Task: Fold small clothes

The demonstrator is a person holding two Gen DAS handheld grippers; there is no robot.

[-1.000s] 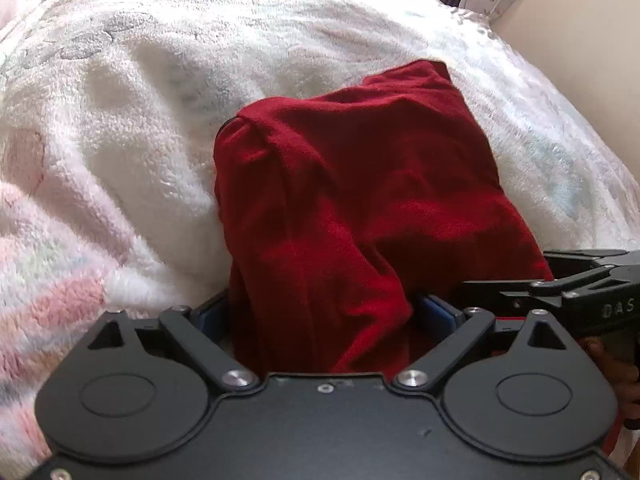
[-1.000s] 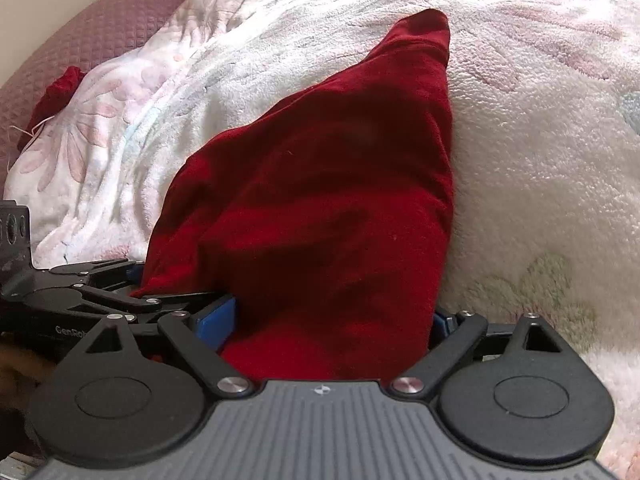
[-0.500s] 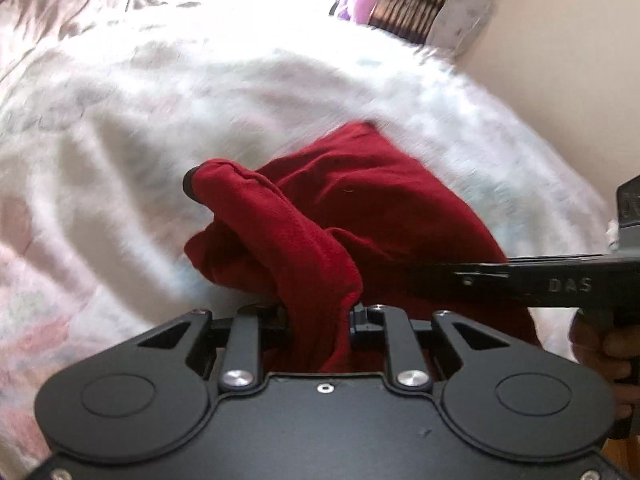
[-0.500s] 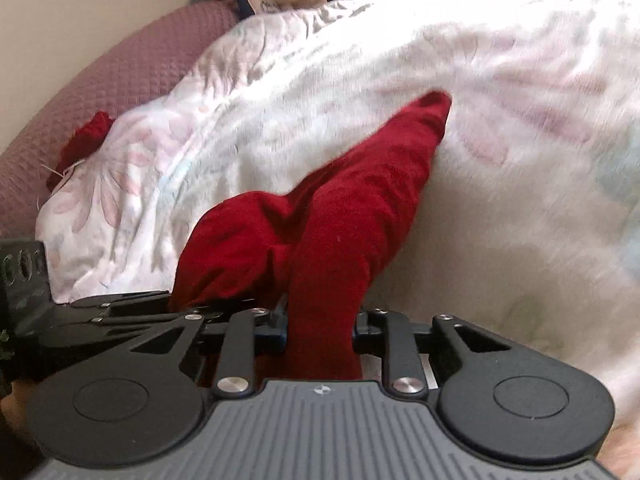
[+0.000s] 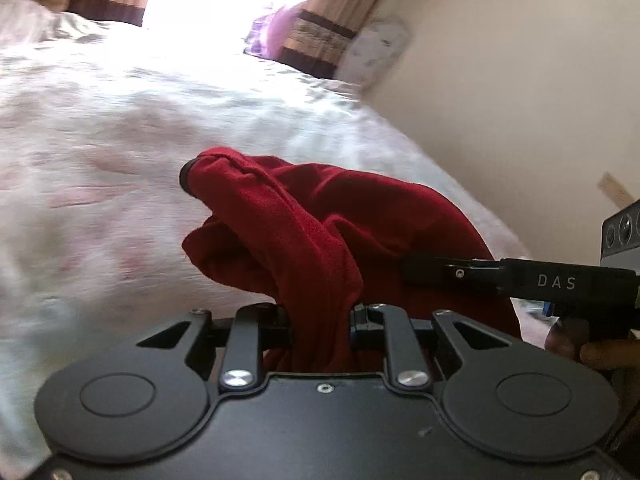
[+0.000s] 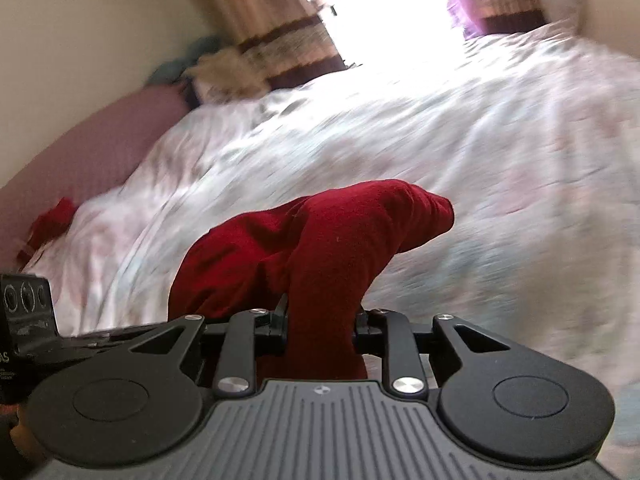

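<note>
Now both tools grip one red garment point(image 5: 360, 224) above the bed point(image 5: 120, 152).

Left wrist view: left hand-held gripper point(image 5: 320, 320) clenched on a bunched fold of the cloth, jaws drawn close with fabric between them. Cloth rises away from the jaws to a rolled end with a dark edge. Only this view shows the right hand-held gripper point(image 5: 412, 268) from the side, nose into the cloth's right edge, lettering "DAS" on its body, and fingers point(image 5: 600, 354) of a hand under it.

Right wrist view: right hand-held gripper clamped on another bunch of the same cloth, which humps up and ends in a blunt tip. Only here: a mauve mattress edge point(image 6: 100, 148) at left, a second red item point(image 6: 52, 220) lying on it, and the left tool's body at the frame's left border.

Bed cover pale, floral, blurred in both. Striped curtains point(image 5: 316, 36) and bright window behind.
</note>
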